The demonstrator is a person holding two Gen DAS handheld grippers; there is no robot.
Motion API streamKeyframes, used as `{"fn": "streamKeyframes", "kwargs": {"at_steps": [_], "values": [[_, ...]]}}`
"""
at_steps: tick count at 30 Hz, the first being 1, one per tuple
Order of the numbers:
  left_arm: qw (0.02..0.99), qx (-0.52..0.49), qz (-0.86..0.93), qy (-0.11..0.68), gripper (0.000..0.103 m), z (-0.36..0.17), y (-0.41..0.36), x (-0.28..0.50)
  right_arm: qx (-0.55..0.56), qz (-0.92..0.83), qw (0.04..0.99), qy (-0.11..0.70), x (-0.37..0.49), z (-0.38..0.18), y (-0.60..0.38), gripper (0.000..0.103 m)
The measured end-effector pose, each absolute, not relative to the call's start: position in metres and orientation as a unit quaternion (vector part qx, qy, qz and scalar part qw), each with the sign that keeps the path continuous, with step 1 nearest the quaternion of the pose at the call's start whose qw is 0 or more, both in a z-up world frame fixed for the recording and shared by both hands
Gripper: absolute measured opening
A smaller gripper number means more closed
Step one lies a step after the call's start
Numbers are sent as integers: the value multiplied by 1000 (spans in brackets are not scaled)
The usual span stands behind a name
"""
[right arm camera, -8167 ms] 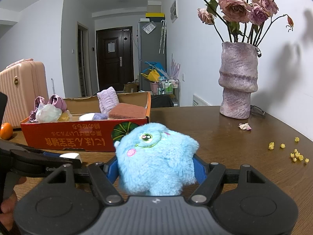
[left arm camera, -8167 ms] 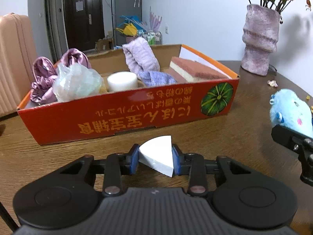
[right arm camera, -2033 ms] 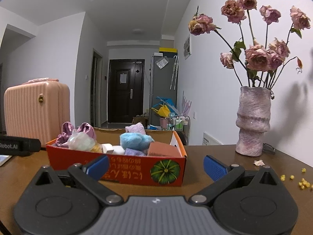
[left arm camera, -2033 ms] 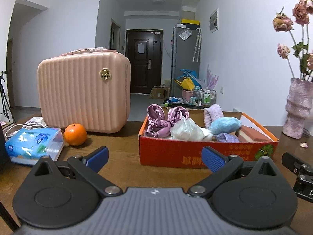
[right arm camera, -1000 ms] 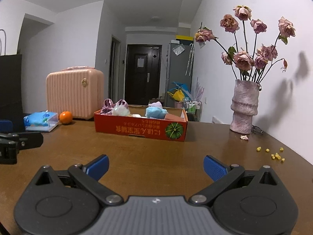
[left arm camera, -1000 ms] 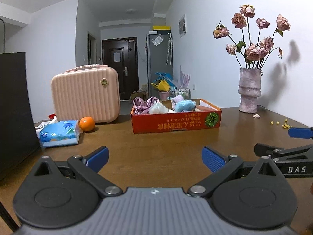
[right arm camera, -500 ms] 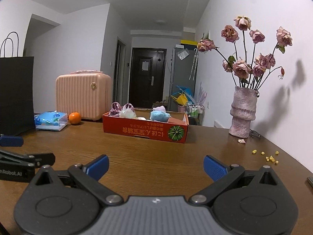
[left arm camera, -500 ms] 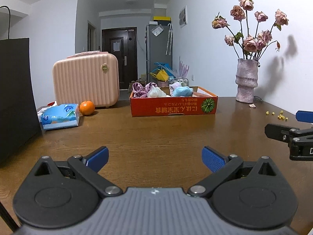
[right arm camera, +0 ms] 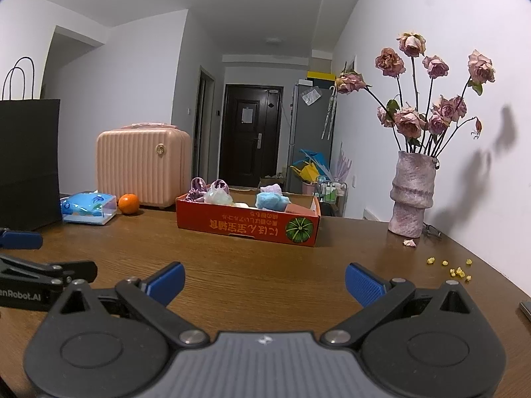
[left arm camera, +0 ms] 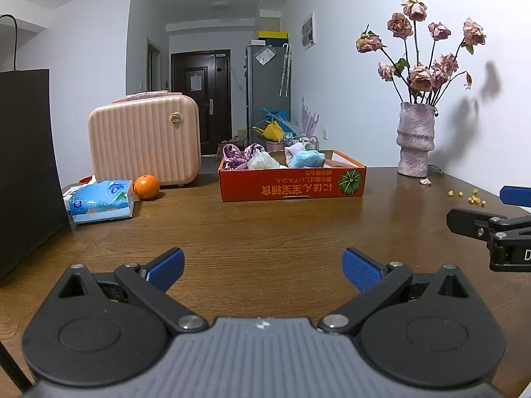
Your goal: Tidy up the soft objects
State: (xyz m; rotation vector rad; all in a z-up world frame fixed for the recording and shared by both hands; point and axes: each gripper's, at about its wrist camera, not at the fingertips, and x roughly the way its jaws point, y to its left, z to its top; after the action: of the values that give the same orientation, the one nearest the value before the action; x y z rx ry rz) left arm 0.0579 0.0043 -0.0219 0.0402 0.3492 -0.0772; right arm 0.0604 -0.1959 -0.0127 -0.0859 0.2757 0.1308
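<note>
A red cardboard box [left arm camera: 292, 185] stands far back on the wooden table, also in the right wrist view [right arm camera: 247, 224]. It holds soft things: a blue plush toy [left arm camera: 307, 158] [right arm camera: 270, 201], purple cloth [left arm camera: 235, 154], a clear bag [left arm camera: 262, 161] and a lilac towel [right arm camera: 272, 188]. My left gripper [left arm camera: 264, 270] is open and empty, low over the near table. My right gripper [right arm camera: 264, 282] is open and empty too, well short of the box. Each gripper shows at the edge of the other's view.
A pink suitcase [left arm camera: 146, 141], an orange [left arm camera: 146, 186], a tissue pack [left arm camera: 101, 200] and a black paper bag [left arm camera: 25, 165] stand at the left. A vase of dried roses [left arm camera: 415, 139] stands at the right, with yellow crumbs [right arm camera: 451, 268] on the table.
Both grippers have drawn slightly further back from the box and stay open and empty. Earlier they held a white sponge and the blue plush, which now lies in the box.
</note>
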Motion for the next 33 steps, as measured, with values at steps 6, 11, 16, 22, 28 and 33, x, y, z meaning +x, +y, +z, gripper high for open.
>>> {"fn": "streamKeyframes", "kwargs": {"at_steps": [6,11,16,22,28,33], "values": [[984,19,-39,172,103,-21,5,57,-43,65,987,137,61,-13,-196,103],[984,20,-39,172,103,-21,6,57,-43,65,987,137,61,-13,-196,103],[984,20,-39,172,103,-22,6,57,-43,65,987,137,61,-13,-196,103],[984,19,-38,171,103,-21,6,57,-43,65,987,138,61,-13,-196,103],[985,21,-37,169,103,-18,4,56,-43,65,987,137,61,-13,-196,103],[985,19,-38,166,103,-18,4,54,-43,65,987,137,61,-13,-196,103]]}}
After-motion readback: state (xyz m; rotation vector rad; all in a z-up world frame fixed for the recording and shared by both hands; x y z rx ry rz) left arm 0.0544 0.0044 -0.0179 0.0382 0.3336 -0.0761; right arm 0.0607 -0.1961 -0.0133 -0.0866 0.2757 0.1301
